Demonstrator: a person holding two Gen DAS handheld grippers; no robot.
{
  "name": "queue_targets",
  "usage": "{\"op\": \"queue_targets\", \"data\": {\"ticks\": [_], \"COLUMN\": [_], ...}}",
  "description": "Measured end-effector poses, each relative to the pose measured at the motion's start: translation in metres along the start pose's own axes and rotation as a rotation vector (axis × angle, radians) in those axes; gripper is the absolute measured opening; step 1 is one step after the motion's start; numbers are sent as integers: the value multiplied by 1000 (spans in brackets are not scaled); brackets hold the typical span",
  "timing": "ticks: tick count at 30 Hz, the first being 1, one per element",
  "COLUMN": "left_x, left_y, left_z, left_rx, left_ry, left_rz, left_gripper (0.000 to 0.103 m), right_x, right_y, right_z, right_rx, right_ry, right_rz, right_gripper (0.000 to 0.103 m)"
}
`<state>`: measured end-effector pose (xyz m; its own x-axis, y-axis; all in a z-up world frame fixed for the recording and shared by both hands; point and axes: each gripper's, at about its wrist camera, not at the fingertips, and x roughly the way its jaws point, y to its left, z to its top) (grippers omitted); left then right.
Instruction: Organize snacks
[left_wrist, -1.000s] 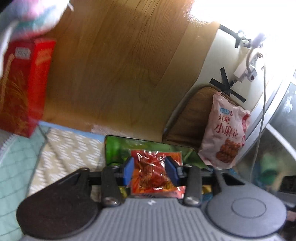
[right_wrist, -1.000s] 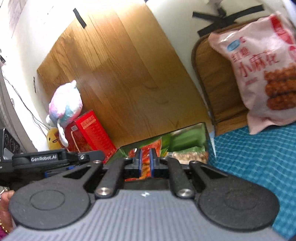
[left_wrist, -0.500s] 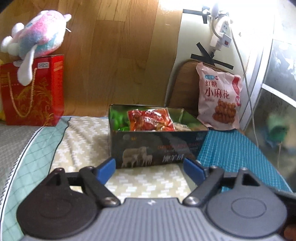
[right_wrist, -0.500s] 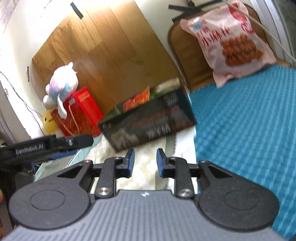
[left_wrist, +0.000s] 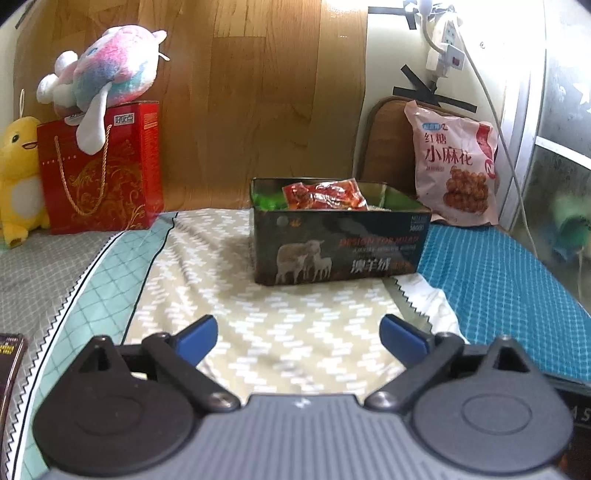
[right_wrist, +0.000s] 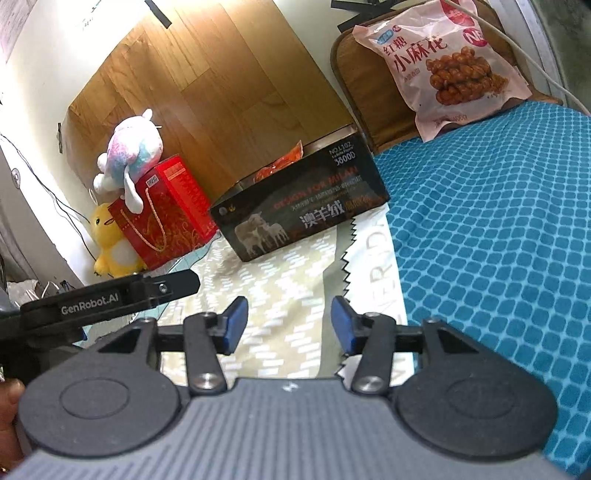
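A dark open box (left_wrist: 343, 251) with sheep printed on its side stands on the patterned cloth. It also shows in the right wrist view (right_wrist: 303, 210). A red snack packet (left_wrist: 325, 195) lies on top of green packets inside it; its edge shows above the rim in the right wrist view (right_wrist: 280, 164). A pink bag of twisted snacks (left_wrist: 454, 166) leans on a brown cushion behind the box, also in the right wrist view (right_wrist: 443, 55). My left gripper (left_wrist: 297, 338) is open and empty, well short of the box. My right gripper (right_wrist: 290, 323) is open and empty, also short of the box.
A red gift bag (left_wrist: 103, 170) with a pastel plush toy (left_wrist: 103, 77) on top stands at the left, a yellow plush (left_wrist: 18, 173) beside it. A blue checked cloth (right_wrist: 498, 229) covers the right side. A cable (left_wrist: 495, 110) hangs at the right wall.
Both grippers were shut on the red packet over the box. They have let it go into the box, opened, and drawn back toward me.
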<state>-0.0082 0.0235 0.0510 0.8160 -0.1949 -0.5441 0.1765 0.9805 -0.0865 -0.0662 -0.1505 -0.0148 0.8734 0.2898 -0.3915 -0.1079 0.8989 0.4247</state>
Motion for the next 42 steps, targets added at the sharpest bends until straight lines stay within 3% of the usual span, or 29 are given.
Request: {"op": "queue_targets", "data": {"ticks": [26, 37, 42], "left_x": [1, 18, 23], "left_y": [2, -8, -10], "left_z": [-16, -23, -22], "left_rx": [-30, 21, 37], "left_ry": [39, 47, 53], "left_rz": [106, 252, 261], "left_gripper": [103, 103, 103], "right_x": [-8, -9, -6], "right_y": [2, -5, -8], "right_z": [-5, -4, -4], "right_rx": [-3, -3, 12], "right_ry": [-51, -111, -113], "right_rz": [-37, -93, -103], "right_gripper": [56, 67, 69]}}
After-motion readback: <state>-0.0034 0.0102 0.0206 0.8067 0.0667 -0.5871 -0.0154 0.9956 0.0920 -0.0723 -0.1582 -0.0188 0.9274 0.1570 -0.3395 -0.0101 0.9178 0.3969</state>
